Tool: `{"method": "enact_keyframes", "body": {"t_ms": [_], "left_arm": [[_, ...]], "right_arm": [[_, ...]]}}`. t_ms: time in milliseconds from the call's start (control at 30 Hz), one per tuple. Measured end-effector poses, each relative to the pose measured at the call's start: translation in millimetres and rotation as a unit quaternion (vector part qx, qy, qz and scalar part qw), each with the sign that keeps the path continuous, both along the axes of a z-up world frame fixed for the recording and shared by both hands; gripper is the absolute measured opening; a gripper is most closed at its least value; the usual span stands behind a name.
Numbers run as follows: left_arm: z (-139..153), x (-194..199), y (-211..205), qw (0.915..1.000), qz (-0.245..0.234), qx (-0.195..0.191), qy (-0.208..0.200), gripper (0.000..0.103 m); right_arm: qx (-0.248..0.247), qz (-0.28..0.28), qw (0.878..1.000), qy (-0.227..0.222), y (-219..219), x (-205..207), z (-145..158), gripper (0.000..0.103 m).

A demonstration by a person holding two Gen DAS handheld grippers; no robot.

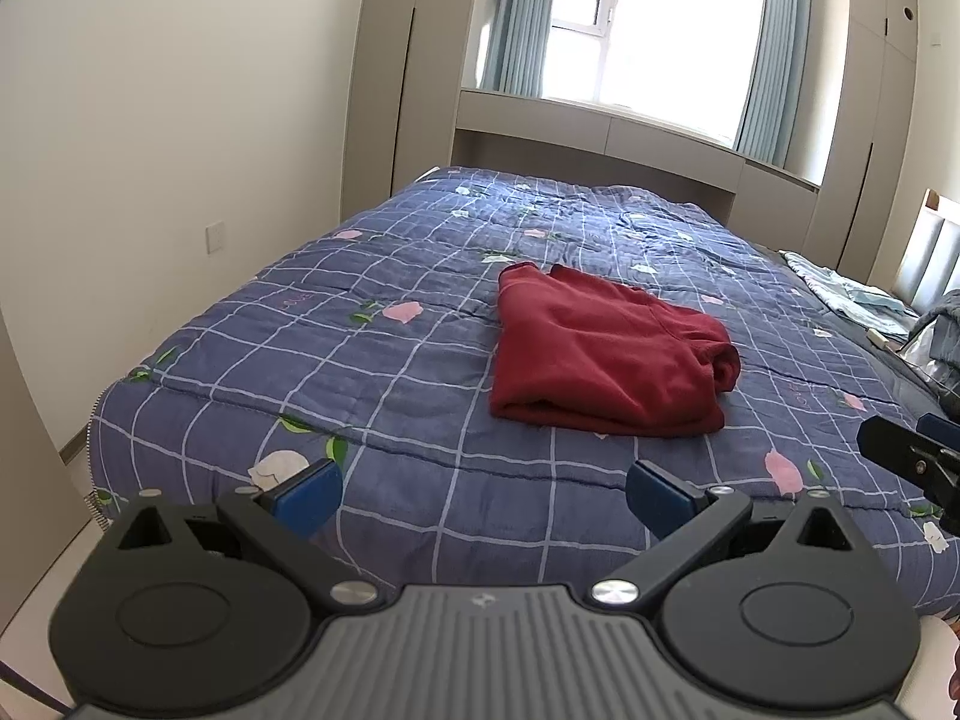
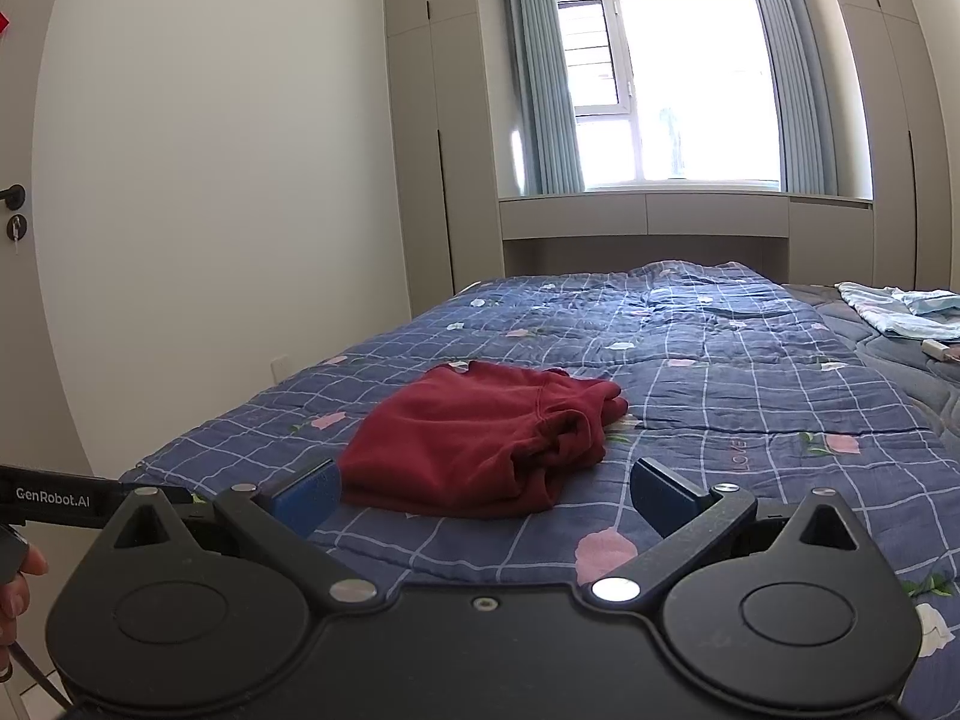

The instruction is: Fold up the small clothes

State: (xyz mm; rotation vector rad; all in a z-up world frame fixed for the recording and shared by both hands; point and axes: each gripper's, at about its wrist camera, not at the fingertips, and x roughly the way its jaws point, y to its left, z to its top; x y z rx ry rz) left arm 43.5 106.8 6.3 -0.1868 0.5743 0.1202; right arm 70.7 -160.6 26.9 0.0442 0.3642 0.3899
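Both tongs gape wide, nothing held: left gripper (image 1: 483,498), right gripper (image 2: 485,495), w/ blue pads. Red garment (image 1: 600,354) lies at 12 o'clock ahead, part-folded, bunched on its right side, on the quilted checked bedspread (image 1: 300,360). Risk: soft fleecy layers slip apart, or pads pinch quilt too.

Quilt (image 1: 420,360), blue checked with flowers, covers the bed; window (image 2: 678,84) with curtains (image 2: 540,84) at 12 o'clock; light blue cloth (image 2: 900,309) at 2 o'clock
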Motion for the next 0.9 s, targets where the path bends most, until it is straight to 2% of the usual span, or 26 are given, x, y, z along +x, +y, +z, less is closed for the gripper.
{"method": "enact_keyframes", "body": {"t_ms": [900], "left_arm": [[-1.8, -0.7, -0.1, 1.0, 0.002, 0.0, 0.005, 0.103]], "right_arm": [[0.0, 0.0, 1.0, 0.0, -0.5, -0.3, 0.7, 0.102]]}}
